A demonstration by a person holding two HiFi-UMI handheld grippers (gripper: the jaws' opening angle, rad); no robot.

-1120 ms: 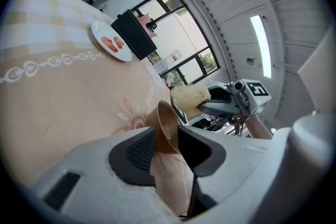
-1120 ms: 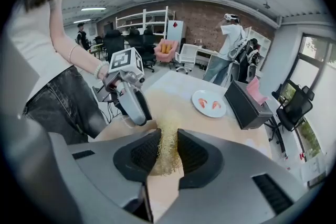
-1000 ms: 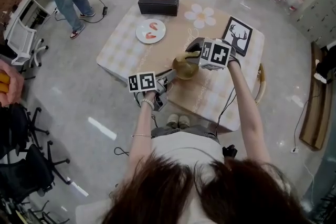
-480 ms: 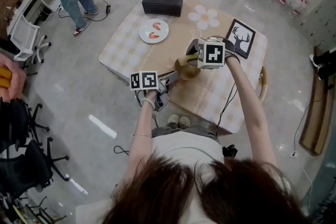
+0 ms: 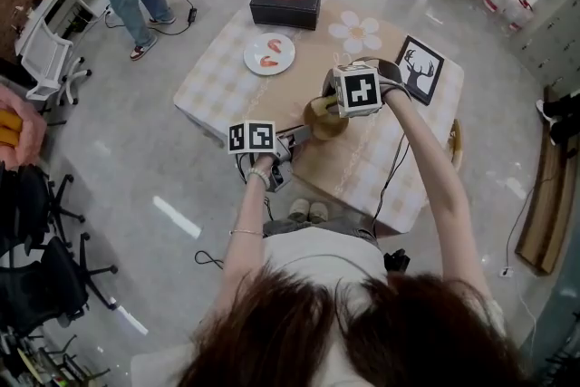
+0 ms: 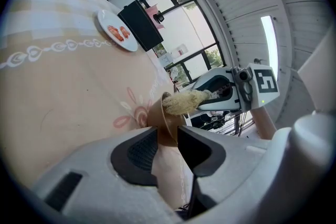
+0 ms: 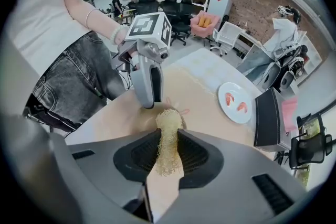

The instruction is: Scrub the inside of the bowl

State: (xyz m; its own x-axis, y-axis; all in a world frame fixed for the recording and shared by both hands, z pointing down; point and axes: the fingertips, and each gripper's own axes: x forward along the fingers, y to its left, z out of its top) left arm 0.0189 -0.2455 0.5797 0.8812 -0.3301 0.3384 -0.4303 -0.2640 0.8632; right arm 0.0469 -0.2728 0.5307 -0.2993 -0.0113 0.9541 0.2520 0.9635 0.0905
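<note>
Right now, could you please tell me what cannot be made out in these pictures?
- Inside of the bowl: in the head view it is mostly covered by the right gripper; the left gripper view shows it only side-on.
- Where the scrubber touches: in the right gripper view, its own tip covers most of the bowl.
- What lies on the plate: too small in every view.
</note>
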